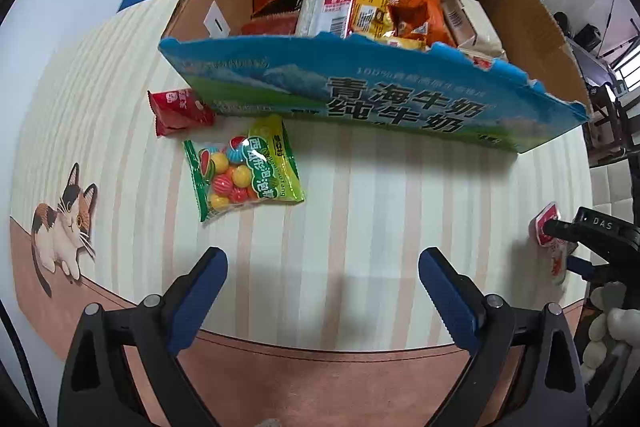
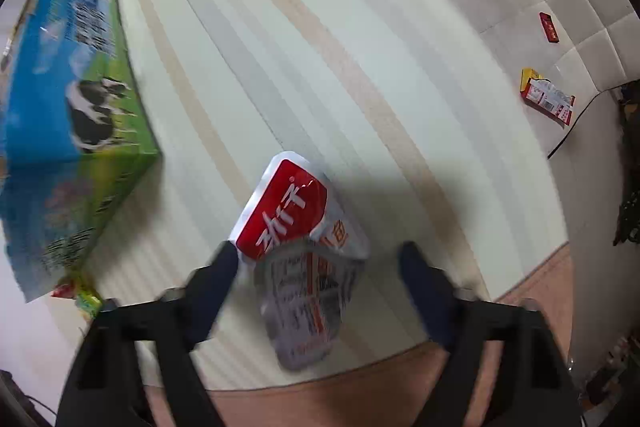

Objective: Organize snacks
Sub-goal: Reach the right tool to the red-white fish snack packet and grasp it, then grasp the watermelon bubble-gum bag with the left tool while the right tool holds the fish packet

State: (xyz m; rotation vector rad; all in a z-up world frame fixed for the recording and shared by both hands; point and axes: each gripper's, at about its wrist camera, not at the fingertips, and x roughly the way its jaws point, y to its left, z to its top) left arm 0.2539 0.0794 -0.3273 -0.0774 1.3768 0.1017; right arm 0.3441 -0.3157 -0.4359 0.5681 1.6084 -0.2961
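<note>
Bare tablecloth [image 1: 360, 207] fronts box [image 1: 400, 99] edge.

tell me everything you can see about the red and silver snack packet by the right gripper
The red and silver snack packet is a flat, glossy foil-looking pouch: a red panel with white characters at one end, silver with orange and dark print below. It lies on the striped table mat, angled, motion-blurred. It sits between the open fingers of the right gripper; one fingertip is at its edge, contact unclear.
</note>
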